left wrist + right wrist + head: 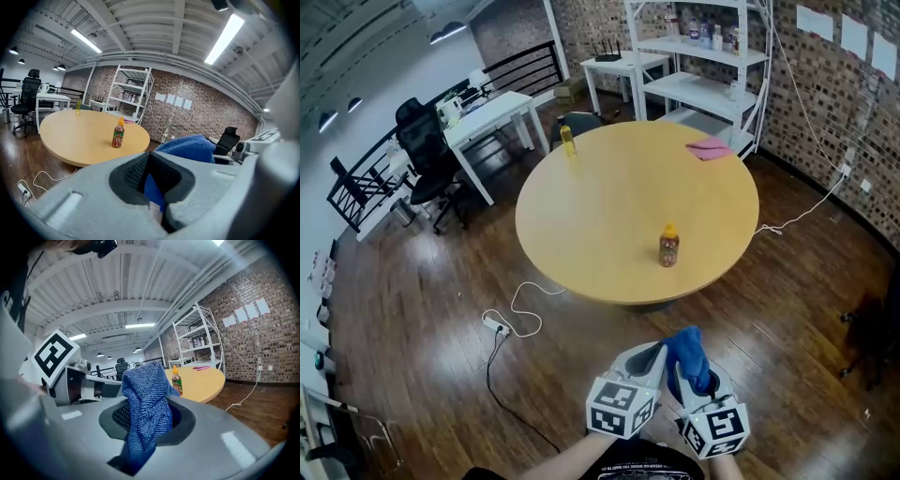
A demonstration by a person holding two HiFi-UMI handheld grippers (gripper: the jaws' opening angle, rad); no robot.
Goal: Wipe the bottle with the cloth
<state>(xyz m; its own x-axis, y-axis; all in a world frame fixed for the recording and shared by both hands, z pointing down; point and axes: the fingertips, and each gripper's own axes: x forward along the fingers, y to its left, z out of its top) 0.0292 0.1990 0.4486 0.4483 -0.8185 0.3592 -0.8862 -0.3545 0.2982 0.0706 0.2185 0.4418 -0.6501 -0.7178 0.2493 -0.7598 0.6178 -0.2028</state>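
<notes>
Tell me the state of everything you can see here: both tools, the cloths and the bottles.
blue cloth: bunched, clamped, held off the round table.
right tool: shut on the blue cloth.
left tool: shut, jaws together.
orange-capped bottle: upright, capped, standing alone on the round table.
yellow bottle: upright at the table's far edge.
pink cloth: lying at the table's far edge.

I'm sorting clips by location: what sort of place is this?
Likely an office or lab space: brick walls, a desk with an office chair, and a white shelf rack.
</notes>
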